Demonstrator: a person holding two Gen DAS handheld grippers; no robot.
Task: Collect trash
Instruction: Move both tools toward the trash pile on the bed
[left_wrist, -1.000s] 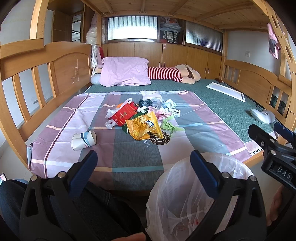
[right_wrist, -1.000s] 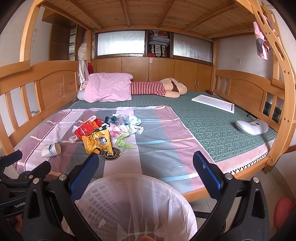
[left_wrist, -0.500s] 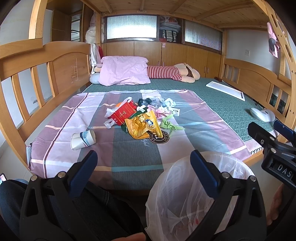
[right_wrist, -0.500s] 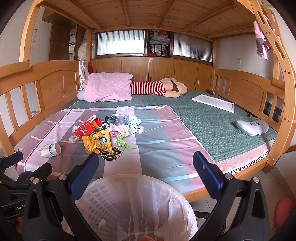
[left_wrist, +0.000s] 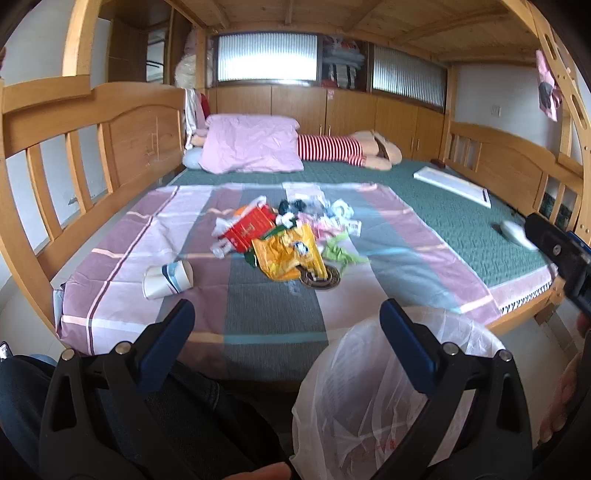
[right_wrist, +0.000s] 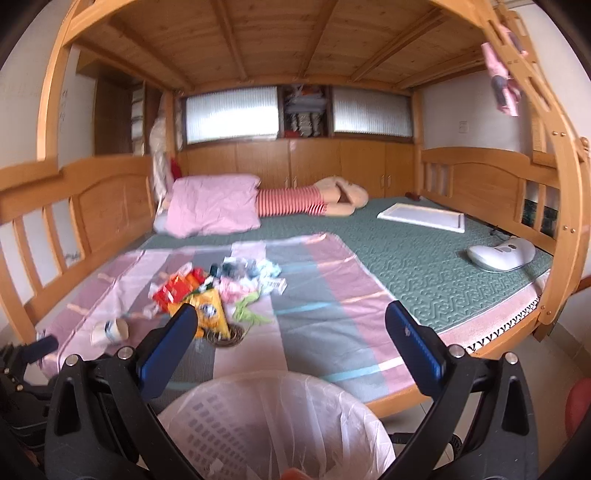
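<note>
A heap of trash lies mid-bed on the striped sheet: a yellow snack bag (left_wrist: 288, 254) (right_wrist: 210, 314), a red packet (left_wrist: 247, 229) (right_wrist: 173, 291), green and pink scraps, and a round brown lid (left_wrist: 320, 280). A tipped paper cup (left_wrist: 168, 279) (right_wrist: 109, 331) lies left of the heap. A white bin with a clear liner (left_wrist: 388, 391) (right_wrist: 273, 424) stands on the floor at the bed's near edge. My left gripper (left_wrist: 286, 325) hovers open and empty over the bed edge. My right gripper (right_wrist: 288, 326) is open and empty above the bin.
Wooden bed rails (left_wrist: 92, 147) flank the mattress. At the far end lie a pink pillow (left_wrist: 251, 147) and a striped plush toy (left_wrist: 351, 151). A white board (left_wrist: 452, 184) and a white device (right_wrist: 500, 253) rest on the green mat at right. A dark-trousered leg (left_wrist: 166, 413) is below.
The right gripper has risen and tilted upward, so the bed and bin sit lower in its view. The left gripper's view has barely shifted. Both stay open and empty.
</note>
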